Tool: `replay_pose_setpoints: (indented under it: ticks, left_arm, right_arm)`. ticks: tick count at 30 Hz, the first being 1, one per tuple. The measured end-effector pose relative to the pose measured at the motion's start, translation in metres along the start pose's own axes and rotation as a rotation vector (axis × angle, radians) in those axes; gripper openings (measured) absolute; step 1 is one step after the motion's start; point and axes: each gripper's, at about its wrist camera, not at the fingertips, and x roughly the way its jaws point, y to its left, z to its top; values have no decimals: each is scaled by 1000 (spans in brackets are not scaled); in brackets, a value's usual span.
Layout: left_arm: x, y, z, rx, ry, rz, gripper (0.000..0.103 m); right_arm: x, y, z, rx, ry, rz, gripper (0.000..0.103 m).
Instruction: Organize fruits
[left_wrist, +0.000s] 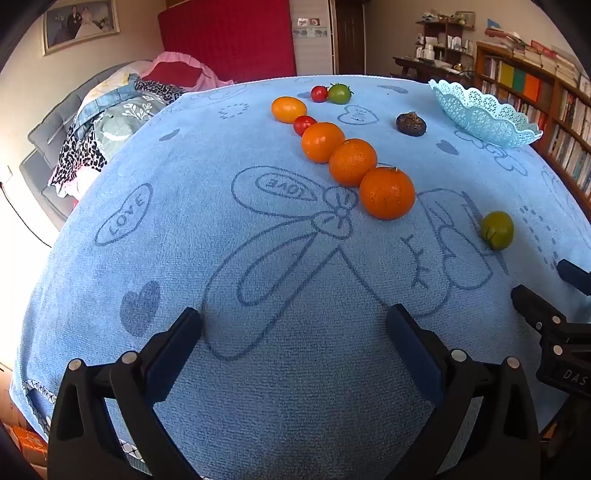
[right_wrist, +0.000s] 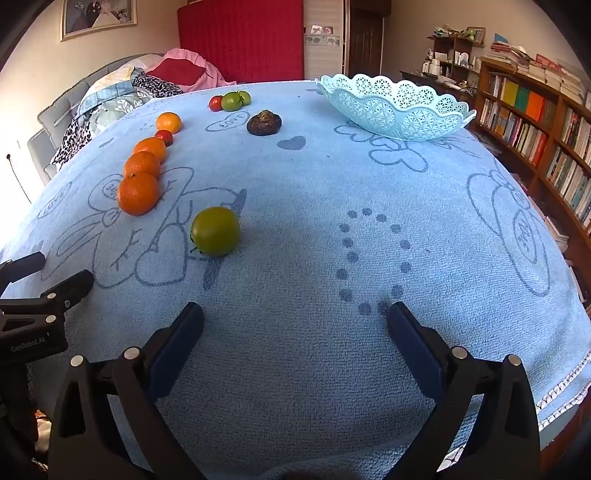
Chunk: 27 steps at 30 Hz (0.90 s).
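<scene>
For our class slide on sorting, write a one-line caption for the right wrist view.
Open right gripper above a blue towel; green tomato nearest, oranges lined left, empty lace basket beyond.

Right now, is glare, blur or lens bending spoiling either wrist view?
Left wrist view: blown-out glare at the left edge, sharp otherwise; fisheye domes the light blue printed towel. Right wrist view: same bulge, dark corners; the lone green tomato casts a soft shadow rightward.

Bare cloth (right_wrist: 295, 258) between green tomato (right_wrist: 215, 231), basket (right_wrist: 397, 107)
</scene>
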Motion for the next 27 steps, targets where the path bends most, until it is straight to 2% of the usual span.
replay_pose_setpoints:
  ticks: [27]
  left_arm:
    - [0, 0, 0, -1, -5, 0, 98]
  right_arm:
    - [0, -1, 3, -4, 30, 2, 101]
